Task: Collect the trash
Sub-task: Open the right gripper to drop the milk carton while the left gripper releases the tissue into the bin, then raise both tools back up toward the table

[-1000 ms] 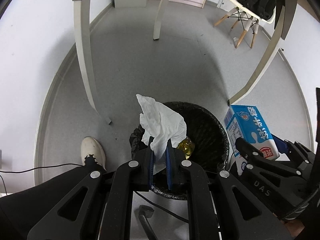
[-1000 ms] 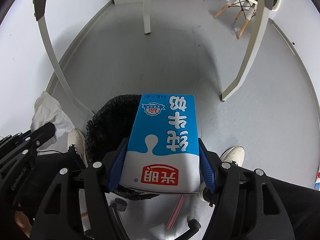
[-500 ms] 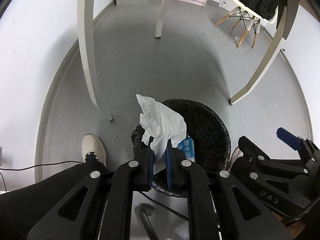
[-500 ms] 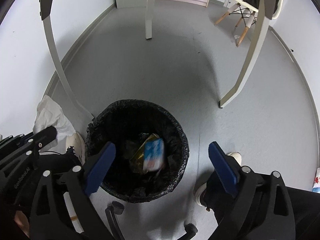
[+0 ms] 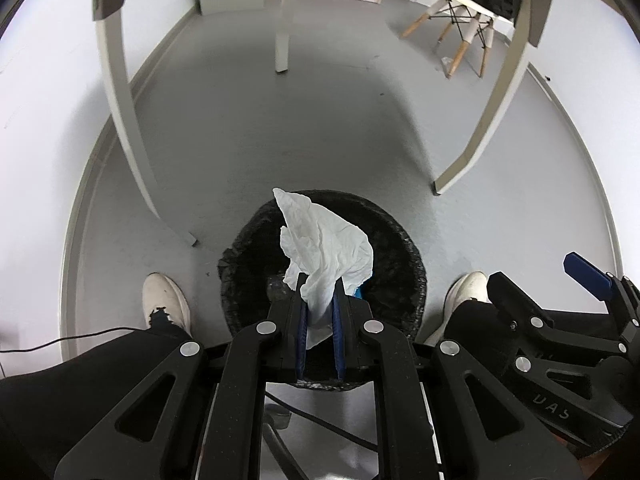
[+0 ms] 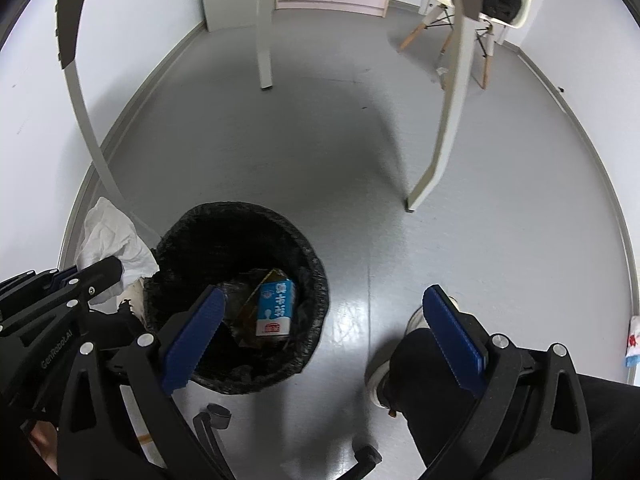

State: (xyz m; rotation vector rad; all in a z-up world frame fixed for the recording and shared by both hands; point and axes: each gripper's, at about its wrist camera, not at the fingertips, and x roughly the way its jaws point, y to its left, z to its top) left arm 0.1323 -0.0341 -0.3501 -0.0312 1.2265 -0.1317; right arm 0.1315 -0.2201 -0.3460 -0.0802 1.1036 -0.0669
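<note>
Here, the left gripper (image 5: 320,312) is hanging directly above a black-lined trash bin (image 5: 404,240) on the grey floor (image 5: 280,128), with its jaws closed nearly together on a crumpled white tissue (image 5: 324,240). The tissue is standing up and forward out of the blue pads, its long axis running away from the jaws toward the bin's far rim, and almost all of it is lying over the dark opening. That is the relation that matters: the bin mouth is sitting straight below the pinch point, so parting the jaws should, by my judgement, be enough to let the tissue fall inside.

The right gripper (image 6: 324,332) is holding off to the right of the bin with its jaws spread wide and nothing between them. Its left blue pad is overlapping the bin's near rim in the right wrist view, while its right pad is lying over the floor beside a white shoe (image 6: 416,320). Inside the bin, a blue and white milk carton (image 6: 276,308) is lying on its side against a gold-coloured wrapper (image 6: 260,292).

The left gripper is clearly the one nearer to acting, since it alone is carrying trash. One risk: the tissue is light and is leaning toward the left side of the rim, so it may drift or cling to a pad as it drops.
</note>
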